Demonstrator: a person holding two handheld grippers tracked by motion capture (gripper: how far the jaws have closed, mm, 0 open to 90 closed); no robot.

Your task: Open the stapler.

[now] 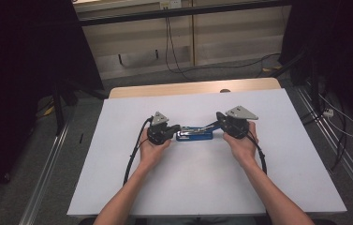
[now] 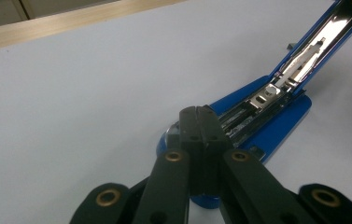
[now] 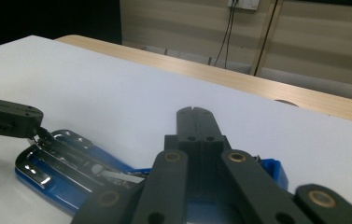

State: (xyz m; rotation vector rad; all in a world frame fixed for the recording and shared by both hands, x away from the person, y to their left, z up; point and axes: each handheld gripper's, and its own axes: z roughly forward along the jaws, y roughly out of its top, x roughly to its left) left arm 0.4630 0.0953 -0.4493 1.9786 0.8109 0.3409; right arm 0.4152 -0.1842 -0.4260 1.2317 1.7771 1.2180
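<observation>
Stapler work, mid-tabletop.

Blue metal stapler [image 1: 194, 134] with a chromed staple channel lies opened on the white tabletop [image 1: 118, 178], between both hands. Left hand-held gripper [image 1: 178, 127] rests on its base end, jaws closed together; right hand-held gripper [image 1: 219, 115] sits at the other end, jaws likewise closed, clasping nothing visible. Judged rigid, fairly heavy, slick on chrome, springy at the hinge; best pinched across the painted blue sides.

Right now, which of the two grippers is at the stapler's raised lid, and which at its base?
The right gripper is at the raised lid of the blue stapler, on the hinge side. The left gripper, jaws shut, rests on the base's front end.
</observation>
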